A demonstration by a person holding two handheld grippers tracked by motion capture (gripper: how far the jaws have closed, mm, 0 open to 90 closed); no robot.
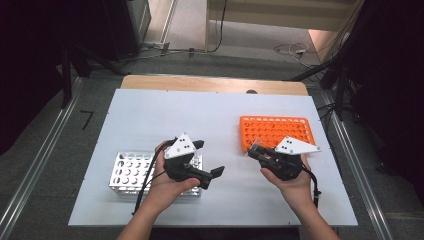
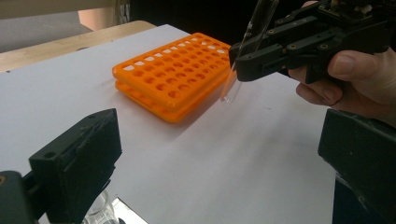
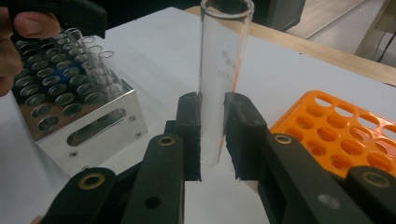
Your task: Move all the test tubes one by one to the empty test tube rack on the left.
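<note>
My right gripper (image 3: 212, 133) is shut on a clear glass test tube (image 3: 223, 56), which stands upright between its pads. From above, this gripper (image 1: 253, 151) hovers just in front of the orange rack (image 1: 275, 131), at its near left corner. The tube's lower end (image 2: 230, 91) hangs a little above the table beside the orange rack (image 2: 172, 77). My left gripper (image 1: 209, 158) is open with nothing between its fingers, and sits over the right end of the metal rack (image 1: 129, 172). That metal rack (image 3: 86, 122) holds several glass tubes (image 3: 95, 60) upright.
A white board (image 1: 150, 115) covers the wooden table, whose far edge (image 1: 215, 83) shows beyond it. Cables trail from both grippers toward the near edge. Dark stands and floor cables surround the table.
</note>
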